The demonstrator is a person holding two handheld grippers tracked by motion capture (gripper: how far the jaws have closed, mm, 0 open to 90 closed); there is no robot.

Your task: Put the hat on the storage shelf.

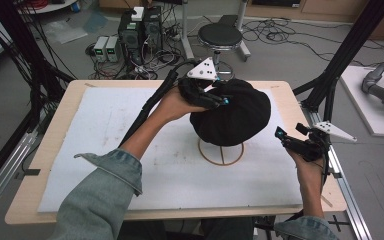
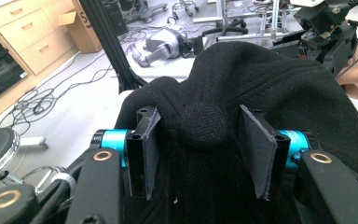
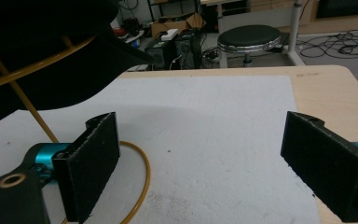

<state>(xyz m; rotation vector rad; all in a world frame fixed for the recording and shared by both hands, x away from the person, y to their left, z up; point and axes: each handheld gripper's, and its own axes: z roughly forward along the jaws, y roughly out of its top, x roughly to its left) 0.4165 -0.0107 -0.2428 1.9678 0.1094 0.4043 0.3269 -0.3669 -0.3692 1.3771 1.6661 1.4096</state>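
Hat [image 1: 235,117] looks soft, light — pinch a fold. Left tongs [image 2: 198,151] part-open around a ridge, pads apart; right tongs [image 3: 200,163] wide, empty.

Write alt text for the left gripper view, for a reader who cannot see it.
The left gripper rests on a black knitted hat, a bunched fold of the fabric rising between its two black jaws, which stand apart without pressing it. At the upper right, beyond the hat, is the right gripper; behind lie a grey floor with cables and wooden drawers.
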